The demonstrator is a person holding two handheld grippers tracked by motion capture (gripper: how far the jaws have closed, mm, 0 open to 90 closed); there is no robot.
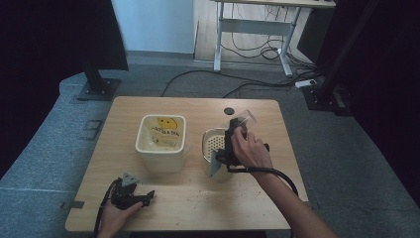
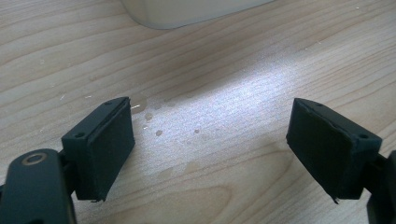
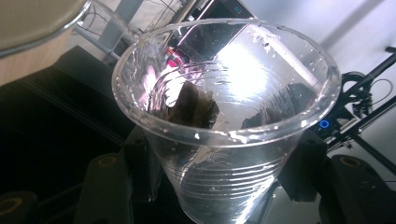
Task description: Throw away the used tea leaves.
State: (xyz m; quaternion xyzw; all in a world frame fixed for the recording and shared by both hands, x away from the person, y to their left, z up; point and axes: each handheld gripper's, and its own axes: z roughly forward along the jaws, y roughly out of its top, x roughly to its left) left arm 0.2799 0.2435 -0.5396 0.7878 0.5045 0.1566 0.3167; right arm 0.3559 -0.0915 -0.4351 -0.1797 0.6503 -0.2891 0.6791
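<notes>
1. Nearest the high camera, the left gripper (image 1: 147,197) rests on the wooden table (image 1: 198,208) at its near edge, held by the person's left hand (image 1: 115,217). Its jaws are spread apart with nothing between them.
2. The left gripper view adds what the high view cannot resolve: small water droplets (image 2: 156,131) on the wood just ahead of the left jaw, and beyond the jaws the rounded base of the cream square container (image 2: 187,11).
3. From above, that cream square container (image 1: 162,141) stands ahead of the left gripper and holds a bag printed with a yellow smiley face (image 1: 167,123).
4. The right gripper (image 1: 233,130), in the person's right hand (image 1: 251,150), is clenched on a clear plastic cup (image 1: 243,119), raised and tilted over a cream pot with a perforated strainer insert (image 1: 214,144) just below it.
5. The right gripper view shows the clear plastic cup (image 3: 229,121) closely: jaws press its ribbed sides, the wet wall carries droplets, and a dark soggy clump (image 3: 191,105) clings inside. The high view shows none of that detail.
</notes>
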